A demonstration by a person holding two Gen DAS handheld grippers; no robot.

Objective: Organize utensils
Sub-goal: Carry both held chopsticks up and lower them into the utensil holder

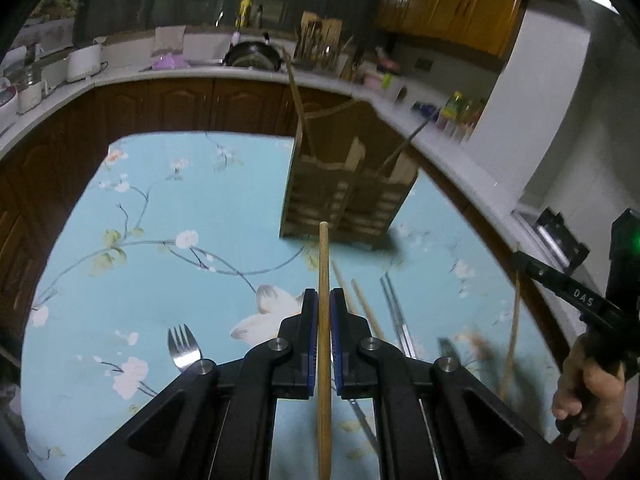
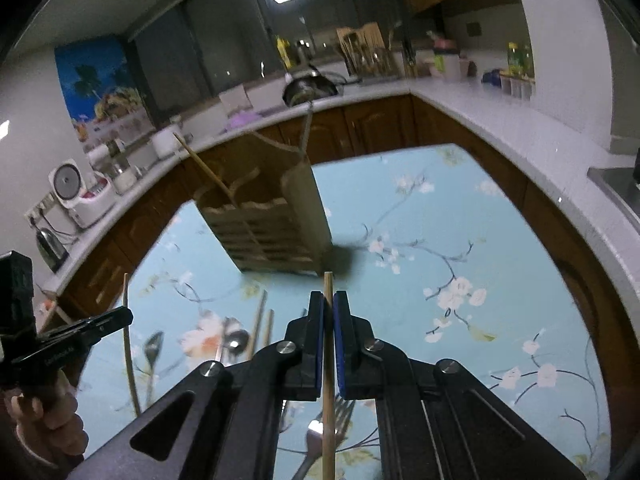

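While clamped, round wooden chopstick (image 1: 324, 264), slatted wooden holder (image 1: 344, 204), floral tablecloth (image 1: 160, 200).

Holder (image 1: 344, 200) smeared by motion blur in both views, slots unreadable, stuff inside unclear. Chopstick (image 1: 324, 320) in left gripper (image 1: 324, 300) runs off bottom edge. Fork (image 2: 320, 436) half hidden under right gripper (image 2: 328, 304), handle cut off. Spoons (image 2: 236, 340) near left blurry. Far counter clutter too small to name.
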